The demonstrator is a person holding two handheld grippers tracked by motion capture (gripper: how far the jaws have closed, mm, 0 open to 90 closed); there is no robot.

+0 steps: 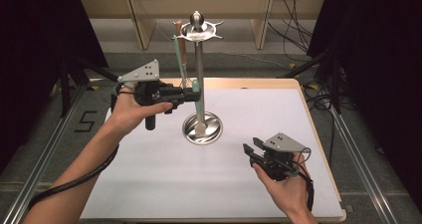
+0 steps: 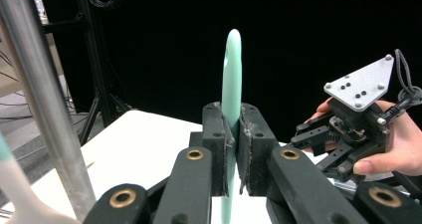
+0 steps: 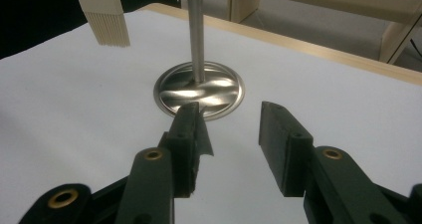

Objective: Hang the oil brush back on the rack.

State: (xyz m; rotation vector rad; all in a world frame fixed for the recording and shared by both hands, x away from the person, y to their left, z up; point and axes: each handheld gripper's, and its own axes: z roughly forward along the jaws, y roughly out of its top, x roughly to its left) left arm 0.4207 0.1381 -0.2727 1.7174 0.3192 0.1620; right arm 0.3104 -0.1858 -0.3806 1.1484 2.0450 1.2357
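The steel utensil stand (image 1: pixel 200 69) rose mid-table (image 1: pixel 149 184). Just left of its pole, the left gripper (image 1: pixel 191 95) had its jaws clamped on the mint-green utensil (image 2: pixel 232 84), held upright. The right gripper (image 1: pixel 253 148) waited well right of the stand's base, jaws apart, holding nothing.

A wooden-edged table (image 1: pixel 318 134) carries a white mat (image 1: pixel 164 184), with a steel stand's round base (image 1: pixel 202 128) on it.

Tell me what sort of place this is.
Probably a lab recording station, not a kitchen: a white-topped table hemmed by black curtains, loose cables on the floor, and a steel utensil stand set up for handheld grippers.
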